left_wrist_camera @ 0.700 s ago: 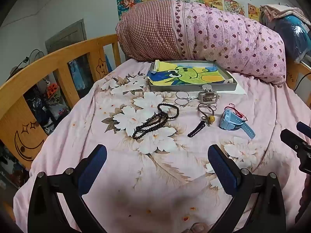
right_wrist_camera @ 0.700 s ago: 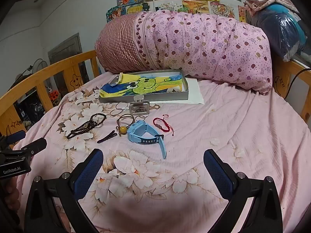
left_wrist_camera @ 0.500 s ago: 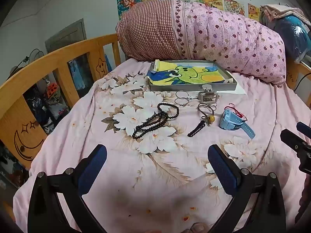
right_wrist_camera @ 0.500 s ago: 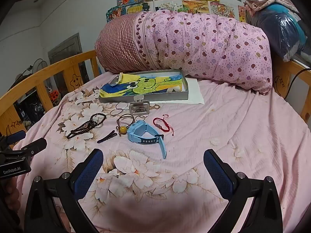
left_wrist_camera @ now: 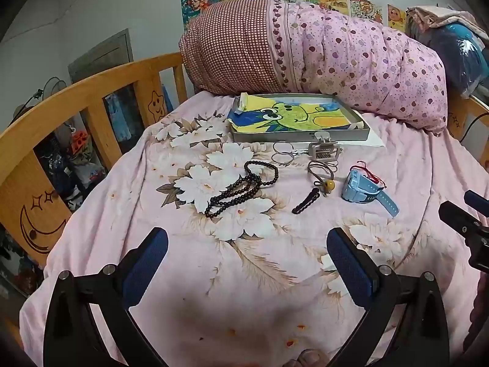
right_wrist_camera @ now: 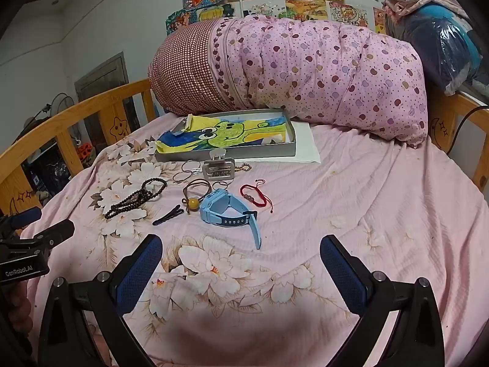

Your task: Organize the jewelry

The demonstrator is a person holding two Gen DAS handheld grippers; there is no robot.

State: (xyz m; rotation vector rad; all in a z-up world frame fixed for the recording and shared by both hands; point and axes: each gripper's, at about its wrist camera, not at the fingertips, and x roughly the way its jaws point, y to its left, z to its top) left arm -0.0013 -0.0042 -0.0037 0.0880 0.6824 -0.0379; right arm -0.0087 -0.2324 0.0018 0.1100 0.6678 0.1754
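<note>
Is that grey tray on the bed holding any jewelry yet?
No jewelry shows in it. The grey tray shows only a cartoon drawing; the beads and blue watch lie on the bedsheet.

Your left wrist camera sat low over the near end of the bed [left_wrist_camera: 128, 202], looking forward and downward along the left gripper [left_wrist_camera: 247, 244], whose two fingers framed the bottom of the view. It faced the quilt [left_wrist_camera: 321, 61] at the far end, with the bed rail [left_wrist_camera: 91, 91] close on its left. Your right wrist camera looked the same way past the right gripper [right_wrist_camera: 241, 250], set further right, so more bare sheet showed to its right. Both views shared the tray [left_wrist_camera: 301, 136] [right_wrist_camera: 229, 153], the beads [left_wrist_camera: 241, 189] [right_wrist_camera: 137, 197] and the watch [left_wrist_camera: 363, 188] [right_wrist_camera: 227, 209] at middle distance. Each camera caught the other gripper at its edge.
</note>
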